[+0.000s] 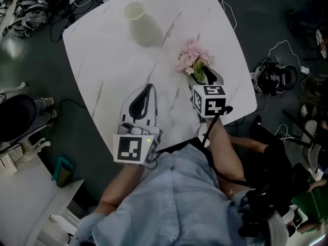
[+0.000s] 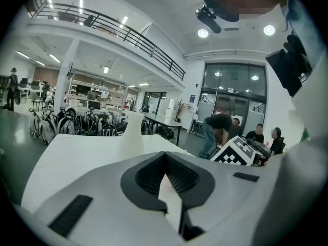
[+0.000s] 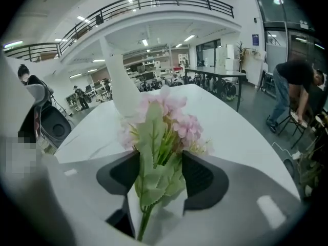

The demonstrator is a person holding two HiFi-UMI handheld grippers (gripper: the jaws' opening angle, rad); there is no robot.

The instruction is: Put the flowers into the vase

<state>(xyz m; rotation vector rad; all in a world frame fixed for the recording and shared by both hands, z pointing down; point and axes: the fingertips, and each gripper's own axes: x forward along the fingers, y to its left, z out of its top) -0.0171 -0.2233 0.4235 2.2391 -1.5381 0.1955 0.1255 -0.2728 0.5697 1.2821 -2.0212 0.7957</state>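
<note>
A white vase stands upright at the far side of the white marble table. The pink flowers with green leaves lie on the table's right part. My right gripper is open, its jaws standing either side of the stems and leaves. In the right gripper view the flowers fill the gap between the jaws of the right gripper, with the vase behind them. My left gripper hovers low over the table's near part, shut and empty. In the left gripper view the left gripper points toward the vase.
Cables and headsets lie on the floor beyond the table's far left corner. Another headset lies on the floor at the right. A dark chair and a teal cup are at the left. People stand in the hall behind.
</note>
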